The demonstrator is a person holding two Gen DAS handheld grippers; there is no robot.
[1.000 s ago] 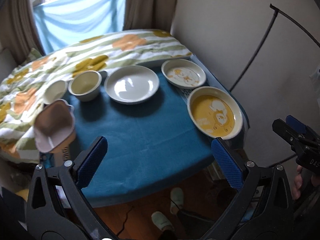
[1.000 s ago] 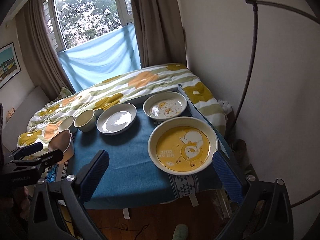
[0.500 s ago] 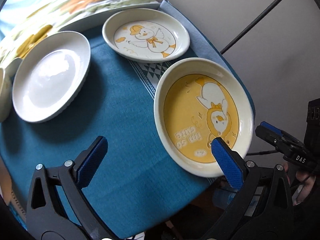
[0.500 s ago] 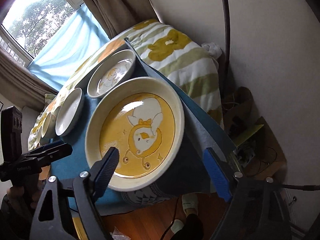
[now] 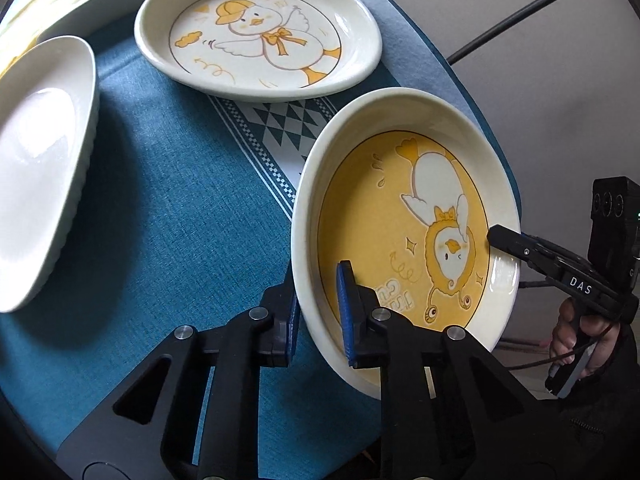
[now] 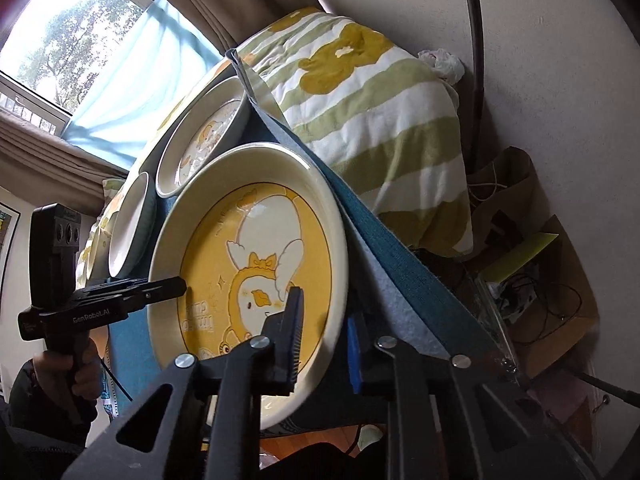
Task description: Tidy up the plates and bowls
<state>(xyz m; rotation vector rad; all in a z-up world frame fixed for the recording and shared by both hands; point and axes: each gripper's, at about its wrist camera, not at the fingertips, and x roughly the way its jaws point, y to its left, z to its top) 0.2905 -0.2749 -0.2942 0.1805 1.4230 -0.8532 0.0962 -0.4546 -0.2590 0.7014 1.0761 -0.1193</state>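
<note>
Grippers on opposite rims — left gripper (image 5: 318,312) closing on the near-left edge of the yellow duck plate (image 5: 404,236), wall between its pads; right gripper (image 6: 326,340) pinching the far-right rim. Plate spans between them on the blue tablecloth (image 5: 172,208), ready for a two-handed lift.

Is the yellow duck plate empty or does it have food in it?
Empty: the yellow plate shows its whole duck drawing bare, with nothing on it except the gripper pads clamped over its rim.

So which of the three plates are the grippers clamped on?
The yellow duck plate, gripped on opposite rims by both grippers; the pale duck plate and plain white plate sit untouched.
</note>
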